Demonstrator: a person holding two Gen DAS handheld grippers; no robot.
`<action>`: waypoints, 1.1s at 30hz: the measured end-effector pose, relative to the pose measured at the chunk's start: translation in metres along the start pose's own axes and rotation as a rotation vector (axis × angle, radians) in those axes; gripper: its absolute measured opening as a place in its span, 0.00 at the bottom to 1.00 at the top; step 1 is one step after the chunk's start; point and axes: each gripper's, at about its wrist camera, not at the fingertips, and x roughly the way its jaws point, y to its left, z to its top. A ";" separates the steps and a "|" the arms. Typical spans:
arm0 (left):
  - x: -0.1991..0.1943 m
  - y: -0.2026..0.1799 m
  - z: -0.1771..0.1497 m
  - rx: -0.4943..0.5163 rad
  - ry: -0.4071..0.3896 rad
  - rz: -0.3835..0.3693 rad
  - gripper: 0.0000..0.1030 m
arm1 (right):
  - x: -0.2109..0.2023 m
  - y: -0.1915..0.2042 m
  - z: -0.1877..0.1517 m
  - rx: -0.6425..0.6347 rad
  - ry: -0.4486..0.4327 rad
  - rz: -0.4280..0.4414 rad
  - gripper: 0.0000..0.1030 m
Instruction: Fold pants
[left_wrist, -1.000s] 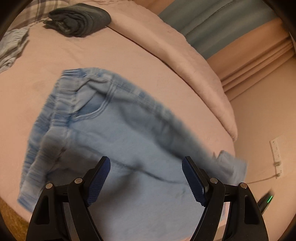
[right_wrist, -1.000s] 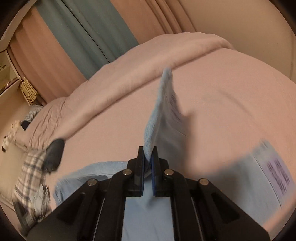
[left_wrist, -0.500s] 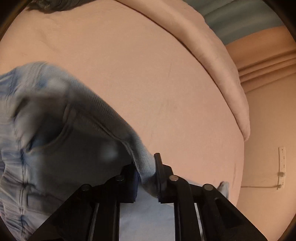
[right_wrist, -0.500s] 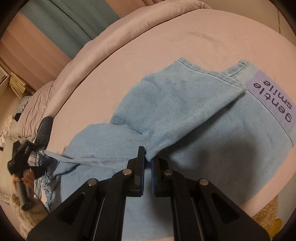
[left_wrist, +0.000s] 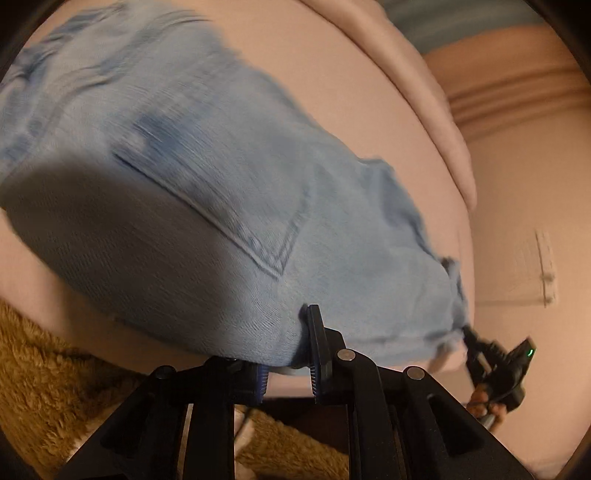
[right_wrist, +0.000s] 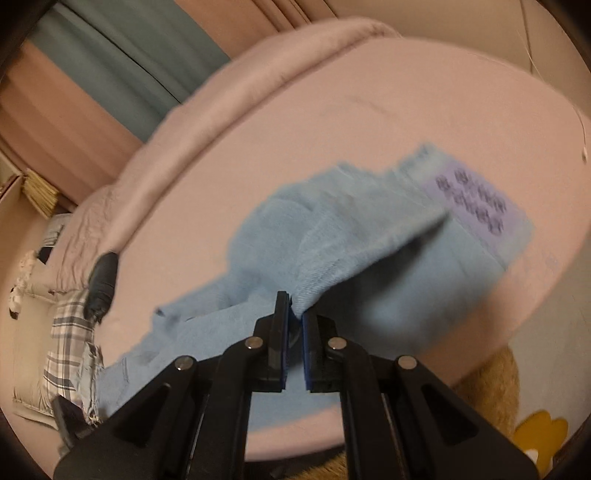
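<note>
I am gripping the pants (left_wrist: 229, 192) with both tools. In the left wrist view my left gripper (left_wrist: 286, 354) is sitting at the bottom centre with its jaws drawn narrow, pinching the near edge of the light blue denim, which is spreading up toward the upper left of the frame over the pink bed (left_wrist: 369, 96). A pocket seam is running diagonally through the middle of the cloth. At the lower right of that frame my right gripper (left_wrist: 471, 338) is pulling on a far corner of the fabric. A brown shaggy rug (left_wrist: 55, 373) is showing at the lower left. In the right wrist view my right gripper (right_wrist: 293, 314) is easing its jaws apart, with a fold of denim between the pads. The pants (right_wrist: 369, 236) are lying across the centre of the bed (right_wrist: 332, 110), a lilac label (right_wrist: 476, 206) at the right. The picture is blurred.
</note>
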 end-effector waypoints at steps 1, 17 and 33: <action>-0.006 0.003 0.003 -0.018 -0.020 -0.020 0.17 | 0.008 -0.003 0.001 0.011 0.021 -0.005 0.11; -0.060 -0.005 0.070 0.058 -0.276 0.052 0.06 | 0.037 0.015 0.076 -0.023 -0.064 -0.020 0.07; -0.025 0.033 0.021 0.053 -0.124 0.119 0.12 | 0.026 -0.056 0.057 0.046 -0.036 -0.158 0.09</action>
